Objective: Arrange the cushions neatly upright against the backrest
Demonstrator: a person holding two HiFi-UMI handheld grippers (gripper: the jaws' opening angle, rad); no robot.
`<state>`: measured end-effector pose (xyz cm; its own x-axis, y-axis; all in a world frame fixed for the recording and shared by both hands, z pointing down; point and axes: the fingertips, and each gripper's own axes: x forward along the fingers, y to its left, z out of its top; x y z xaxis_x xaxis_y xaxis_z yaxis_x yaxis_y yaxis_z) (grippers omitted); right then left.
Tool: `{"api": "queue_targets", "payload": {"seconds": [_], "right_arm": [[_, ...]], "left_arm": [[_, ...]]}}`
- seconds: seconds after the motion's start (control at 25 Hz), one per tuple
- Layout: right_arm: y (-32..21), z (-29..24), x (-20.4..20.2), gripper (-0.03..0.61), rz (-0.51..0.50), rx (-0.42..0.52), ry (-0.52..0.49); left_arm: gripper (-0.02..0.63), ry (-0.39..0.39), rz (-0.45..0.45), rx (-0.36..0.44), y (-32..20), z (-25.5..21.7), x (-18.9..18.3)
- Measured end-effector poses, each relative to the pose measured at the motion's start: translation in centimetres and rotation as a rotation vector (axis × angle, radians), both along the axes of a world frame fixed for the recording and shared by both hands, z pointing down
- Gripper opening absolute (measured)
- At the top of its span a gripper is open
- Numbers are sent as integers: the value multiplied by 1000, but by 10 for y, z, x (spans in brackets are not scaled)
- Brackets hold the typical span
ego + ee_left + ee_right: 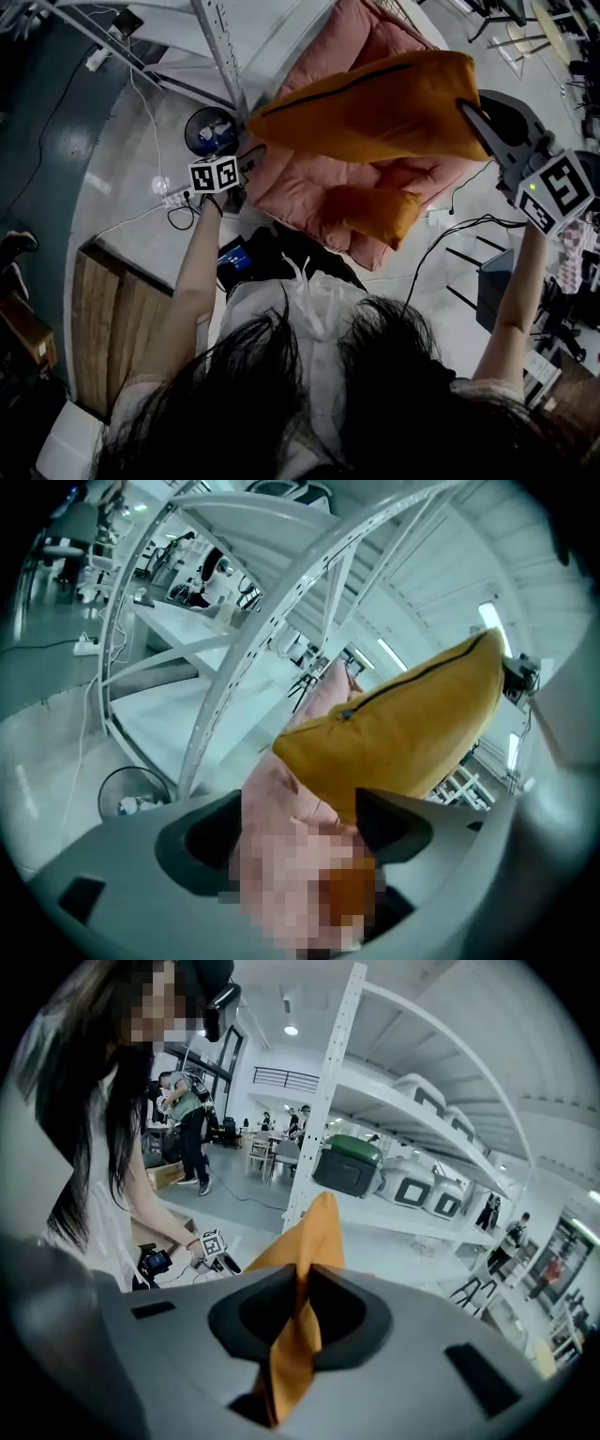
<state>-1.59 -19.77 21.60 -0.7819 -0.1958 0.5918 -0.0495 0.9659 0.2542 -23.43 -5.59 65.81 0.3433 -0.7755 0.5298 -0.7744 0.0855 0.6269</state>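
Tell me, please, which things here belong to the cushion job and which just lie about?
Job: large orange cushion, pinched by right gripper; small orange cushion; pink padded seat; open left gripper.
Lying about: waste bin; power strip; white shelving frame.

Matt orange cloth cushion (375, 108), puffy pink fabric seat (300, 192), white painted metal rack (225, 56), wooden boards (117, 328).

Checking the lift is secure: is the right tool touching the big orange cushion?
Touching. In the right gripper view the right tool has its jaws clamped on a fold of the big orange cushion.
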Motion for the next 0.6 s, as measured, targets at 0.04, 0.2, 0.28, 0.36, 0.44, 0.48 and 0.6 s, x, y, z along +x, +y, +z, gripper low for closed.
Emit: {"api": "queue_targets", "payload": {"seconds": [0.04, 0.2, 0.28, 0.36, 0.44, 0.48, 0.6], "right_arm": [[2, -8, 4, 60, 9, 18, -6], [4, -29, 17, 57, 37, 67, -14], [5, -37, 24, 54, 52, 85, -14], [5, -42, 31, 54, 65, 100, -11], [7, -47, 40, 52, 78, 116, -6], [8, -51, 44, 51, 87, 127, -6], [8, -67, 58, 37, 120, 154, -16]], "left_arm": [[370, 22, 18, 39, -12, -7, 2], [382, 119, 147, 129, -48, -18, 34], [383, 248, 145, 141, -58, -17, 54], [383, 401, 113, 191, -69, -27, 75], [382, 485, 77, 246, -83, -37, 90], [382, 508, 67, 259, -90, -40, 95], [382, 583, 43, 287, -109, -47, 98]]}}
